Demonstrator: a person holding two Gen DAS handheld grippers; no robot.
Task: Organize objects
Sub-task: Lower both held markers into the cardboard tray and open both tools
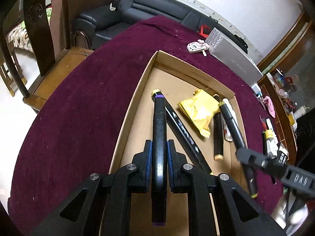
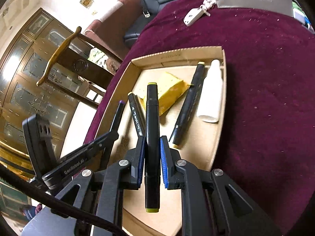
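Note:
My left gripper [image 1: 159, 147] is shut on a black marker with purple ends [image 1: 159, 118], held over the left part of a shallow cardboard tray [image 1: 137, 90]. My right gripper [image 2: 152, 143] is shut on a black marker with yellow-green ends [image 2: 151, 114], above the tray [image 2: 177, 55]. In the tray lie a yellow packet [image 1: 198, 110] [image 2: 169, 92], a white bottle [image 2: 211, 94] and loose black markers [image 1: 183, 131] [image 2: 189, 102]. Each view shows the other gripper beside it: the right gripper [image 1: 244, 154], the left gripper [image 2: 110, 135].
The tray sits on a round table under a maroon cloth [image 1: 78, 118]. A white key fob [image 1: 195, 47] and a grey box [image 1: 232, 59] lie beyond it. Small items [image 1: 269, 137] lie near the table's right edge. A wooden chair [image 1: 39, 29] and a black sofa [image 1: 137, 5] stand behind.

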